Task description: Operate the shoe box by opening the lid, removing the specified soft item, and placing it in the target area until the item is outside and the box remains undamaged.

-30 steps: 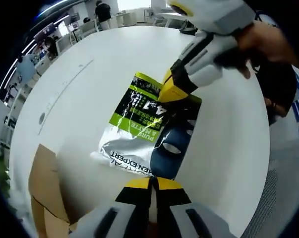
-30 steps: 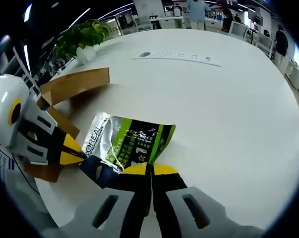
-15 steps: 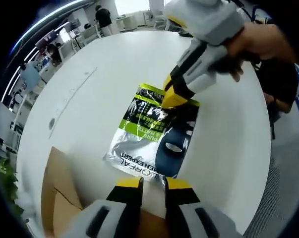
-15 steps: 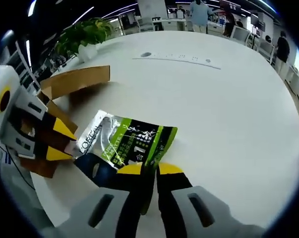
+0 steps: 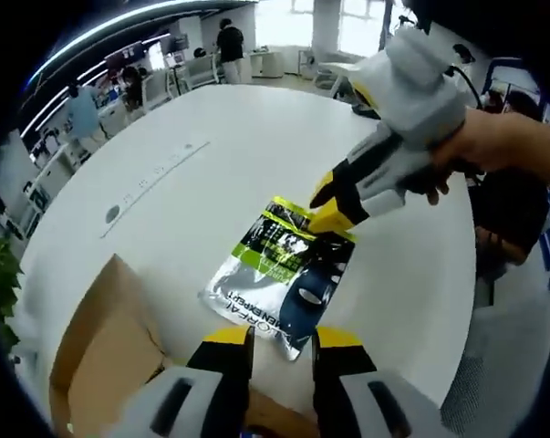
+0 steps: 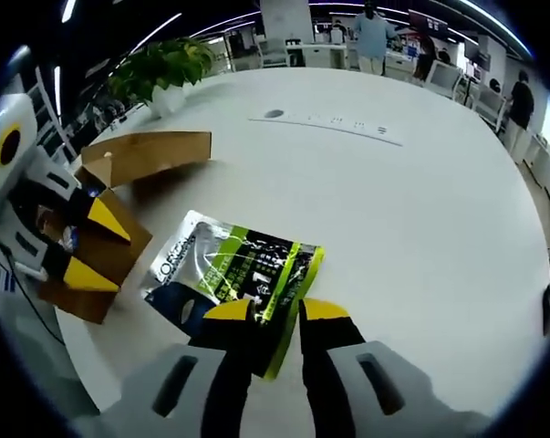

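**Left gripper view and right gripper view: pouch lying flat beside the open box**

Left gripper view looks over a round white table [image 5: 165, 210] with the soft pouch [image 5: 279, 278], a silver, green and dark blue packet, lying flat on it. The left gripper [image 5: 282, 342] has its yellow-tipped jaws spread apart, with nothing between them, just short of the pouch's near silver edge. At the pouch's far green edge the right gripper [image 5: 334, 203], held by a hand [image 5: 489, 151], hovers with its jaws also parted and the lower tip close above the packet; contact cannot be made out. The brown cardboard shoe box [image 5: 101, 356] sits just beside the pouch, on the side toward the left gripper.

In the right gripper view the pouch [image 6: 233, 278] rests on the table [image 6: 393, 210] outside the shoe box [image 6: 119, 228], whose lid flap stands raised on the side away from the pouch. The right gripper [image 6: 277, 313] shows spread jaws over the pouch's green end. The left gripper [image 6: 88, 246] hangs open in front of the box. A potted plant [image 6: 160, 68] stands at the table's edge beyond the box, and a flush strip of sockets [image 6: 334, 123] lies in the tabletop well beyond the pouch.
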{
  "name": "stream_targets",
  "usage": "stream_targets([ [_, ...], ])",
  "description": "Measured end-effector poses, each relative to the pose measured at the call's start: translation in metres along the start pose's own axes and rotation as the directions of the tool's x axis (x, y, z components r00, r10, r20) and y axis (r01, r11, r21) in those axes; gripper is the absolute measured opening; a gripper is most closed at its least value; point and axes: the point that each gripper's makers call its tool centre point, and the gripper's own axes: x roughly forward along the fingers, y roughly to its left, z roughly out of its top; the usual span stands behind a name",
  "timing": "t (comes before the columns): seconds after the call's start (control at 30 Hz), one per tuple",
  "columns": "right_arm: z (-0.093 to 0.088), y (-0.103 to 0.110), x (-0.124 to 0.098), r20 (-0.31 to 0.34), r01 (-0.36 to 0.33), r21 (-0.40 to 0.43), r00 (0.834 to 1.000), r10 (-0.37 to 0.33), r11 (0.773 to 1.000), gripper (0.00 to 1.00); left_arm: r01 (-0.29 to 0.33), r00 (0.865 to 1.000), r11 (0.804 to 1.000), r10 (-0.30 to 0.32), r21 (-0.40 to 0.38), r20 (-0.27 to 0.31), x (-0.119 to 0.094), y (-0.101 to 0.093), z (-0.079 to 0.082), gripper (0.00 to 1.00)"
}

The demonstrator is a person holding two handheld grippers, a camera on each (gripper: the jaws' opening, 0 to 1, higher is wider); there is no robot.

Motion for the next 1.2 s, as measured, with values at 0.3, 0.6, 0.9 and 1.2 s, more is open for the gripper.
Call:
stream_targets([
  [0.3,0.009,0.01,-0.021,0.023,-0.006,-0.028,1.0,0.007,1.0,0.24,0.005,0.998,0.997,0.0,-0.078,0.068,-0.024,0.001,-0.002,0.27],
  [0.6,0.016,0.027,-0.039,0.04,-0.031,-0.07,0.999,0.034,0.997,0.29,0.003,0.994,0.992,0.01,-0.125,0.106,-0.049,0.005,-0.011,0.29],
  [0.9,0.02,0.045,-0.055,0.055,-0.057,-0.084,0.997,0.062,0.995,0.33,-0.013,0.991,0.988,0.033,-0.151,0.129,-0.072,0.013,-0.025,0.32],
  [1.2,0.024,0.064,-0.063,0.07,-0.093,-0.089,0.993,0.1,0.992,0.37,-0.046,0.986,0.981,0.074,-0.187,0.147,-0.096,0.028,-0.05,0.33],
])
